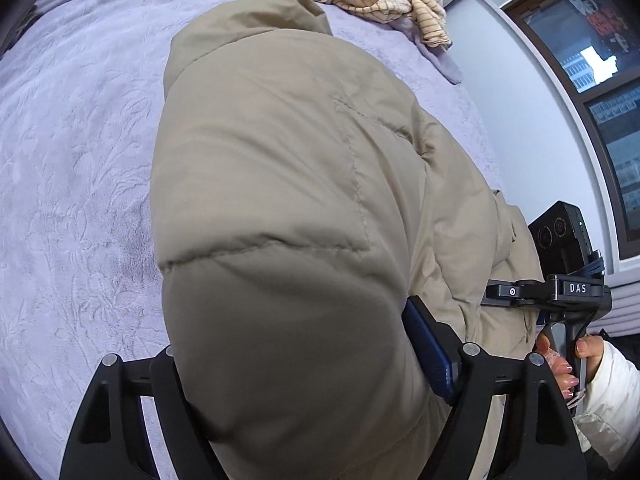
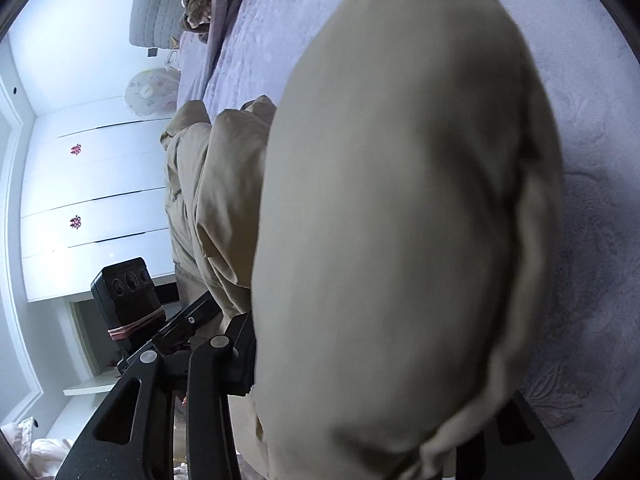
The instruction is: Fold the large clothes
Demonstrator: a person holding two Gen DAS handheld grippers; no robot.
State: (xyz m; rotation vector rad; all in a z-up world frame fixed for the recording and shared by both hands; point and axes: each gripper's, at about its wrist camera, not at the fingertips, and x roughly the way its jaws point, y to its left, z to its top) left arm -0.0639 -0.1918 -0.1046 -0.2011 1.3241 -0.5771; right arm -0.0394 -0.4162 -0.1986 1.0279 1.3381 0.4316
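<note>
You held the puffy beige quilted jacket (image 1: 280, 184) above the lilac embossed bedspread (image 1: 72, 152), mid-fold. Your left gripper (image 1: 304, 364) and right gripper (image 2: 372, 360) were both clenched on its padding. Next, lay it down evenly.

The left gripper (image 1: 296, 368) has its jaws spread around a thick fold of the padded jacket (image 1: 280, 200), one blue-padded finger (image 1: 430, 348) pressed against the fabric and the other hidden behind the bulge. The right gripper (image 2: 372, 392) likewise clamps a puffy fold, its far finger mostly covered. In the left wrist view, the right hand (image 1: 568, 364) wraps the handle, white sleeve at the wrist.
</note>
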